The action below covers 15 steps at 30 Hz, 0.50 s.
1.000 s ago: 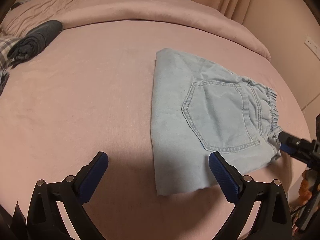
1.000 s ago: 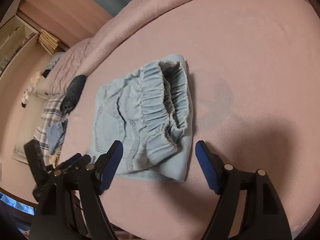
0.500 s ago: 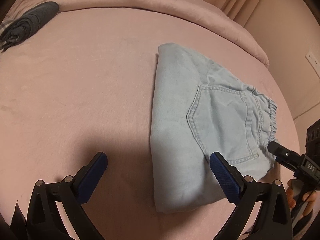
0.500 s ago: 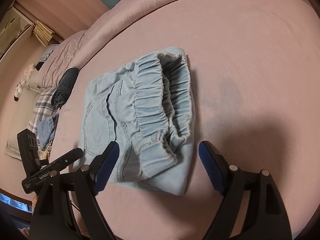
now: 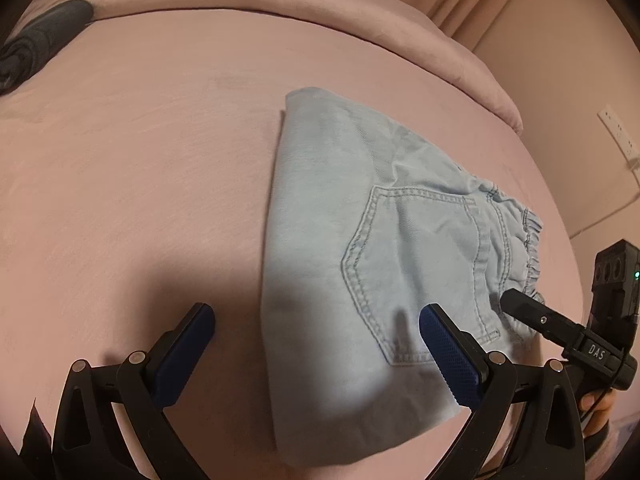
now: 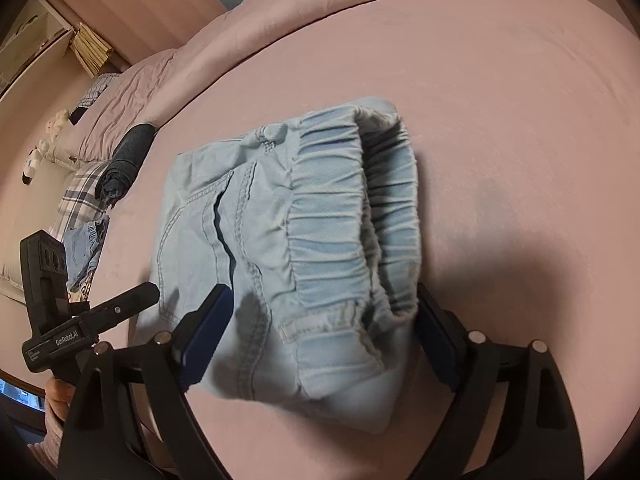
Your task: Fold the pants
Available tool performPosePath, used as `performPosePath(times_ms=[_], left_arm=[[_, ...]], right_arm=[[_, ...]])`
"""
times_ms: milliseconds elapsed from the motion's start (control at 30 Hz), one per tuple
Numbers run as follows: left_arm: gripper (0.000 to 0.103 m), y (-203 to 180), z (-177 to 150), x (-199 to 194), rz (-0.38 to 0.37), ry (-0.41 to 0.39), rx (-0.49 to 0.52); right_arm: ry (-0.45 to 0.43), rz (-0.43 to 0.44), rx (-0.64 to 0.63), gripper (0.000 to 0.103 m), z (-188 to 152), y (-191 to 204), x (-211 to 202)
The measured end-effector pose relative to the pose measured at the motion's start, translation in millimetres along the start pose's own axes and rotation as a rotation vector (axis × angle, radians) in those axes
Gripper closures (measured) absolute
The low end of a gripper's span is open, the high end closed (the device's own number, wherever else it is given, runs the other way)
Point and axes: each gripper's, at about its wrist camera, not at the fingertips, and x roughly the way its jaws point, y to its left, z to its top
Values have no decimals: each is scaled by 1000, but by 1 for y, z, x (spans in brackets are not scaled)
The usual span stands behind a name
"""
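A bed point(image 5: 140, 184) under a smooth pink sheet fills both views, with a rolled pink duvet point(image 5: 360, 32) along its far edge and beige curtains point(image 5: 472, 4) beyond. A wall socket point(image 5: 618, 130) sits on the pale wall past the bed's right edge. Near the far left corner lie a dark rolled garment point(image 6: 128, 156) and a plaid cloth point(image 6: 78, 196), with shelves point(image 6: 48, 40) behind them.

The pants point(image 5: 380, 264), light blue denim, lie folded into a compact block toward the bed's near right edge, a stitched back pocket on top and the gathered elastic waistband point(image 6: 340, 232) at the right end.

The left gripper point(image 5: 316, 352) has its jaws wide apart over the folded left edge of the pants. The right gripper point(image 6: 320, 340) has just been opening its jaws; they stand apart with the waistband corner between them, not pressing on it.
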Motion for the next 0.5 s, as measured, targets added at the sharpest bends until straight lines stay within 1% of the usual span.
performPosePath(times_ms=[167, 367, 500], left_arm=[[2, -15, 9, 10, 32, 4, 45], [3, -23, 8, 16, 57, 9, 91], [5, -26, 9, 20, 69, 11, 109]], right_arm=[[-10, -18, -8, 14, 2, 4, 5], [-19, -94, -106, 18, -1, 18, 12], [-23, -104, -125, 20, -1, 18, 14]])
